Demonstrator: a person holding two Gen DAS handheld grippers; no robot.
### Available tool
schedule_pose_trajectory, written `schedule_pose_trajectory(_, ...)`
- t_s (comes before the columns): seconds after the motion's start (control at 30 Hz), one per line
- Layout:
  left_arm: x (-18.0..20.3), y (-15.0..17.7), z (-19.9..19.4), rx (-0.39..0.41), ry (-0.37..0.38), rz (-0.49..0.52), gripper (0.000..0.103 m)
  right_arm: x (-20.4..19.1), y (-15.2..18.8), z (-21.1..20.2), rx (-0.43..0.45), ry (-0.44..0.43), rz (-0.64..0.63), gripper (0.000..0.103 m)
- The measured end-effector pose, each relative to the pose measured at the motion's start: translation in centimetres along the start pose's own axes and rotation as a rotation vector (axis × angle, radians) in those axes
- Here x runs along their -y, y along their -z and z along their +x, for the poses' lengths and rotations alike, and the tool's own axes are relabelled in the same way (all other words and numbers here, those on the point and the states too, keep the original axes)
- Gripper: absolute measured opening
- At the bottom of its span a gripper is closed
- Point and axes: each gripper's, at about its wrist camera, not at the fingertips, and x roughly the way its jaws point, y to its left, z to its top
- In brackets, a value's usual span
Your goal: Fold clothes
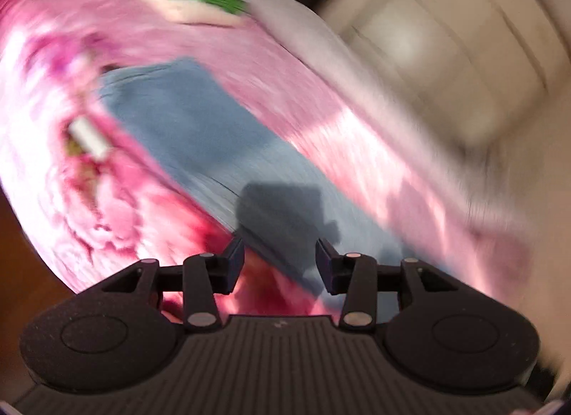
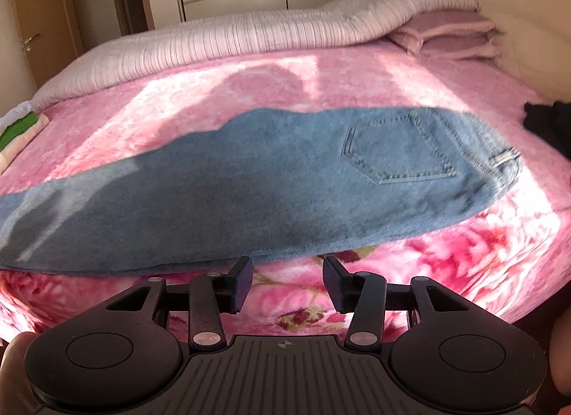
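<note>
On the pink bed (image 2: 357, 69) the jeans (image 2: 249, 183) lie long; both grippers (image 1: 280, 254) (image 2: 287, 272) have fingers apart, empty. Thick denim may slip from a shallow pinch.

Bed: pink floral blanket (image 2: 321, 86)
On it: jeans (image 2: 249, 183), ribbed quilt (image 2: 232, 36), folded clothes stack (image 2: 18, 129), pillows (image 2: 453, 36), dark garment (image 2: 546, 126)

no readable text, labels, brands or numbers anywhere
</note>
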Motion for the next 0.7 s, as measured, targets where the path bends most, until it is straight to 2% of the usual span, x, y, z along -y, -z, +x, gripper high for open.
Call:
schedule_pose_trajectory(0.1,-3.5,-2.2,0.1,0.072,-0.054,-0.103,0.039,0.3,0.0,1.5,-0.028,0.008,0.011,0.048)
schedule_pose_trajectory(0.2,-6.4,-4.1,0.6,0.12,-0.061,-0.222,0.039,0.6,-0.3,2.7,-0.041,0.019,0.021,0.048)
schedule_pose_trajectory(0.37,-9.6,-5.5,2.8,0.124,-0.046,-0.399,0.039,0.7,-1.6,4.1,-0.027,0.048,0.031,0.048)
schedule_pose_trajectory(0.5,-9.9,-5.7,4.1,0.13,-0.044,-0.421,0.039,0.7,-2.6,4.8,-0.014,0.065,0.036,0.048)
schedule_pose_trajectory(0.7,-9.4,-5.8,4.9,0.157,-0.041,-0.412,0.049,1.4,-3.4,5.9,-0.006,0.063,0.077,0.048)
